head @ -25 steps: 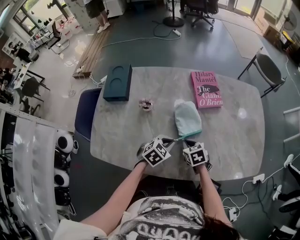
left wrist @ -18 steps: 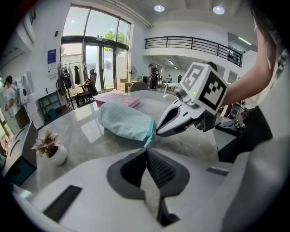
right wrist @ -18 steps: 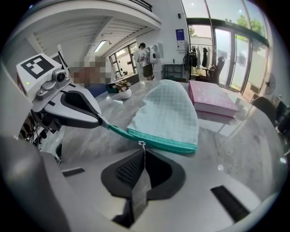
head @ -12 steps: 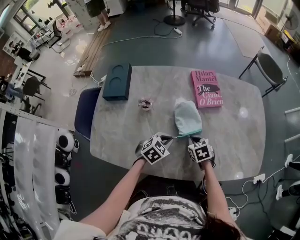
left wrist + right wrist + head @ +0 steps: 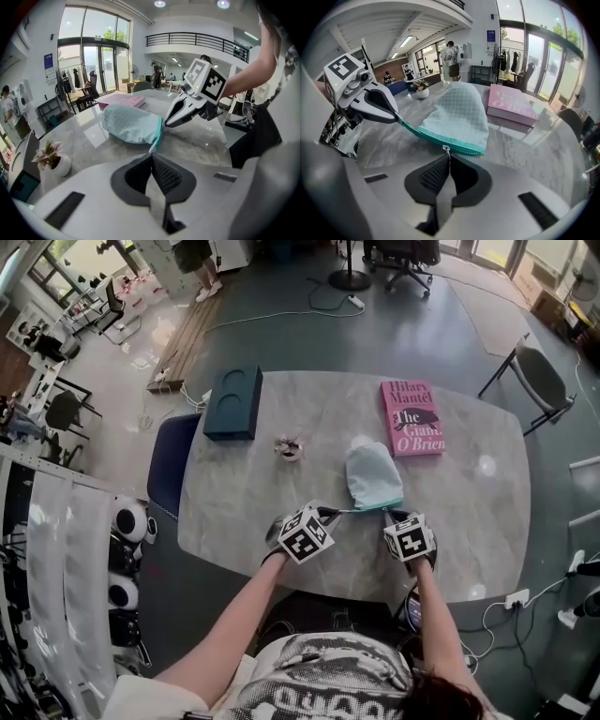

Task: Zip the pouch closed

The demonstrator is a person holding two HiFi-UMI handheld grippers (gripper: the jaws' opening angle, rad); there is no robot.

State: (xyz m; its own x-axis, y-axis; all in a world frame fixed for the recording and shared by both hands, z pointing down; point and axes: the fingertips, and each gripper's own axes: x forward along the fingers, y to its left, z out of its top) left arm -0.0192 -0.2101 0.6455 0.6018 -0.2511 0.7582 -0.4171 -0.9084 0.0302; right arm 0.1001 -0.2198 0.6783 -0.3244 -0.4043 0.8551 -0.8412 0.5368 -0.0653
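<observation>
A pale mint pouch (image 5: 373, 474) with a teal zipper (image 5: 367, 507) along its near edge lies on the marble table (image 5: 469, 521). My left gripper (image 5: 328, 513) is shut on the tail of the zipper tape at the pouch's left corner (image 5: 151, 149). My right gripper (image 5: 392, 515) is shut on the small metal zipper pull (image 5: 446, 149), near the right end of the teal zipper (image 5: 440, 139). The tape runs taut between the two grippers. In the right gripper view the left gripper (image 5: 396, 117) pinches the far end of the tape. The left gripper view shows the right gripper (image 5: 164, 125) at the pouch's (image 5: 131, 124) edge.
A pink book (image 5: 411, 418) lies beyond the pouch at the back right. A dark teal box (image 5: 234, 404) sits at the back left, and a small potted plant (image 5: 292, 448) stands between them. A chair (image 5: 539, 379) stands off the table's right corner.
My right gripper has moved to the right along the pouch's near edge with the zipper pull. The left gripper has stayed almost where it was.
</observation>
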